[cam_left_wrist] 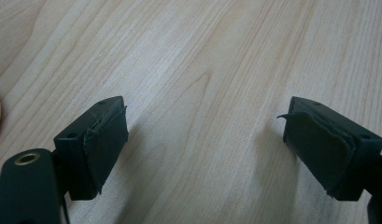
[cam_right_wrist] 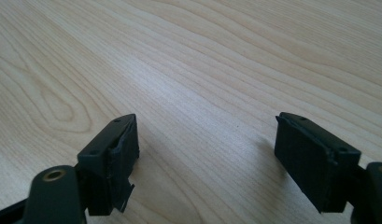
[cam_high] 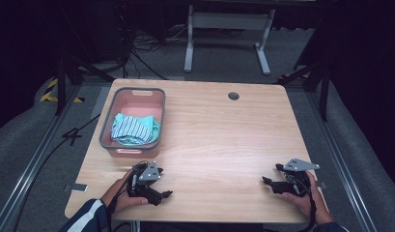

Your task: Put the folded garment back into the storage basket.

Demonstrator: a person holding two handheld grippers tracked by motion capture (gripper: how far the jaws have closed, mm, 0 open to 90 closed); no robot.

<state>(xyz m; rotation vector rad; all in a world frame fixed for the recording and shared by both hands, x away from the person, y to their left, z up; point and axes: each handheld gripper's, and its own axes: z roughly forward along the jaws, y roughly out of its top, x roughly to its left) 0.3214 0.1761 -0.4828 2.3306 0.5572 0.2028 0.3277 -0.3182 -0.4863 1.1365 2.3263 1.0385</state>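
Sitting left of centre, the pink basket (cam_high: 133,123) holds folded cloth (cam_high: 133,128) — just above the left gripper (cam_high: 156,192); the right gripper (cam_high: 275,181) waits lower right — both wide open, empty.

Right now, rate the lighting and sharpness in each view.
High view: table lit, surroundings nearly black, basket and cloth slightly soft. Left gripper view: even light, faint shadows under the pads, grain crisp. Right gripper view: a pale sheen across the wood, near parts blurred.
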